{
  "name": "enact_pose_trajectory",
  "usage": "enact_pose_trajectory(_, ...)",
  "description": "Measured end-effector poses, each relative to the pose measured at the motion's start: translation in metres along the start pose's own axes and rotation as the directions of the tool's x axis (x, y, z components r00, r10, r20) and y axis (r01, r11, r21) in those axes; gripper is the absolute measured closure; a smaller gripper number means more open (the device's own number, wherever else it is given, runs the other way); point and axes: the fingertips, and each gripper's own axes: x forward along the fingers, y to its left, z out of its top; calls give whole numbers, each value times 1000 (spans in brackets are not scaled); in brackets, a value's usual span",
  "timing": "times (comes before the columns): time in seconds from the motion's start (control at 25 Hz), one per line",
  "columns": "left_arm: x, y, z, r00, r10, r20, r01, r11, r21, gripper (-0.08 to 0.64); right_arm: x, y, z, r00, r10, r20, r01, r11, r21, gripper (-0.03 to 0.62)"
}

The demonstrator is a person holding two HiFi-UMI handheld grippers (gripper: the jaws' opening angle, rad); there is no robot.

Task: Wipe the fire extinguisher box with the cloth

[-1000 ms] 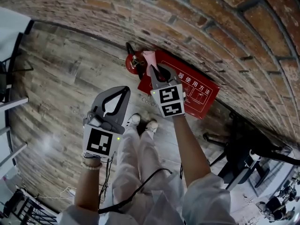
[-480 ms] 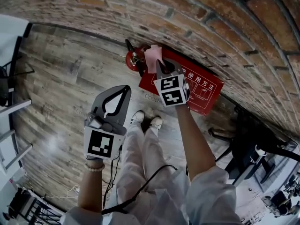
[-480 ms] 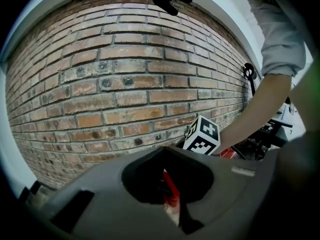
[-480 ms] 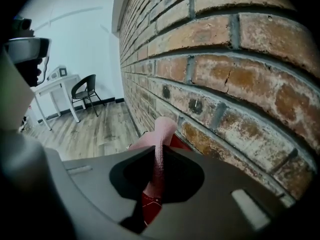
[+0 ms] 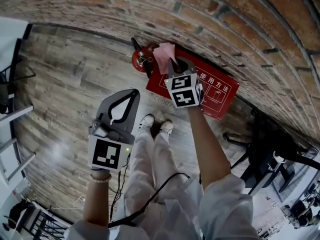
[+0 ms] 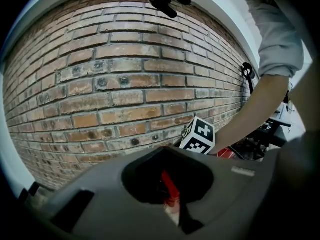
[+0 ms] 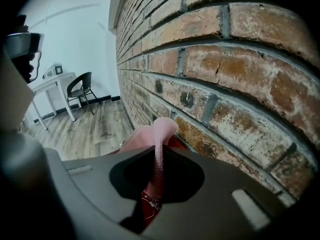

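The red fire extinguisher box (image 5: 215, 95) lies on the wood floor against the brick wall (image 5: 225, 29). My right gripper (image 5: 172, 66) is shut on a pink cloth (image 5: 164, 55) and holds it over the box's left end, close to the wall. In the right gripper view the cloth (image 7: 159, 139) hangs pinched between the jaws, with a strip of red box (image 7: 150, 204) below. My left gripper (image 5: 131, 98) hovers lower left of the box over the floor, shut and holding nothing. The left gripper view shows the right gripper's marker cube (image 6: 198, 135) against the bricks.
A red fire extinguisher (image 5: 141, 61) lies just left of the box. The person's shoes (image 5: 155, 126) stand before the box. Black chair legs (image 5: 265, 154) are at the right and white furniture (image 5: 10, 34) at the left. A chair (image 7: 82, 91) and white table (image 7: 52, 84) stand farther along the wall.
My right gripper has carried the pink cloth up along the box's left end toward the wall. The left gripper has stayed almost still.
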Motion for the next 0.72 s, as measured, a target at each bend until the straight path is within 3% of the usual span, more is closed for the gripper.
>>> enact_pose_trajectory(0.72, 11, -20, 7, 999, -32, -4, 32, 999, 18, 561, -22, -31, -26, 998, -59, -8, 60, 997, 43, 563)
